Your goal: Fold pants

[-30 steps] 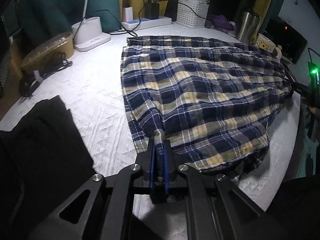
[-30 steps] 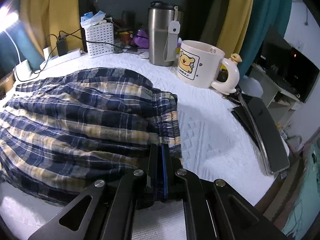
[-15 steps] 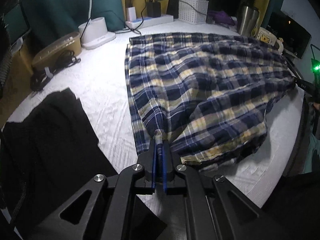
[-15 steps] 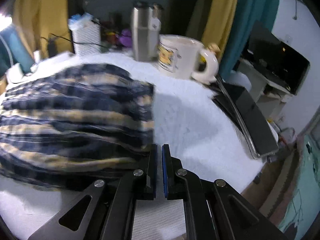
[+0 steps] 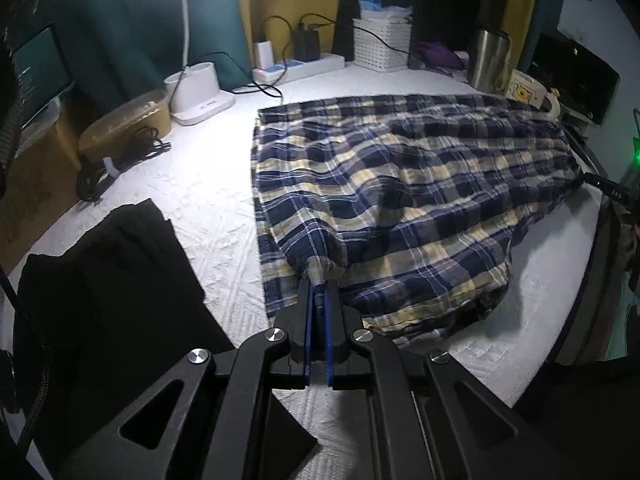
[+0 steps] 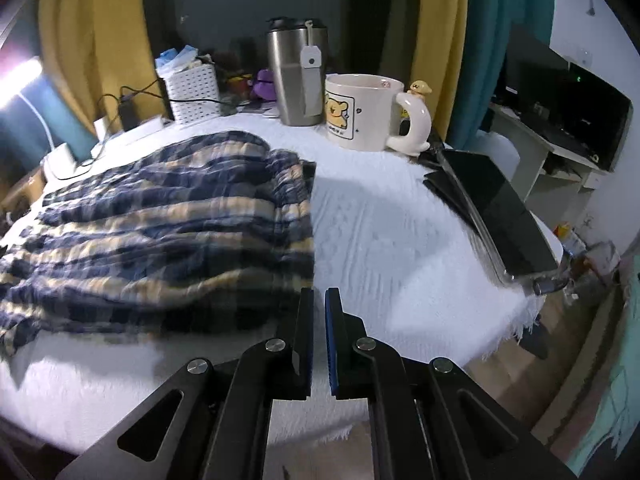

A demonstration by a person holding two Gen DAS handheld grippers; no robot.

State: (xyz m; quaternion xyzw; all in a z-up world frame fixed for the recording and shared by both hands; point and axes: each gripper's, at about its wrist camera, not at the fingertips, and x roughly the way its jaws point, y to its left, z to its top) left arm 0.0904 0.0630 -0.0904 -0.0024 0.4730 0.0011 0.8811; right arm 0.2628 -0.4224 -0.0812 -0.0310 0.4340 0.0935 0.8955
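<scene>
Blue-padded jaws of the left gripper (image 5: 319,300) pinch a bunched corner of the plaid pants (image 5: 408,196), lifting that fold above the white counter (image 5: 208,184). The right gripper (image 6: 319,312) hangs just off the pants' waistband edge, its jaws slightly parted around nothing. A black garment (image 5: 104,280) lies to the left. Farther back stand a cartoon mug (image 6: 362,112), a steel tumbler (image 6: 298,76) and a white basket (image 5: 382,44).

Navy, white and pale-yellow plaid pants (image 5: 400,200) lie on a white quilted cover (image 5: 208,184). At nine o'clock, a black cloth (image 5: 104,280). At twelve, a silver tumbler (image 6: 298,76) and cream bear-print mug (image 6: 360,110).
</scene>
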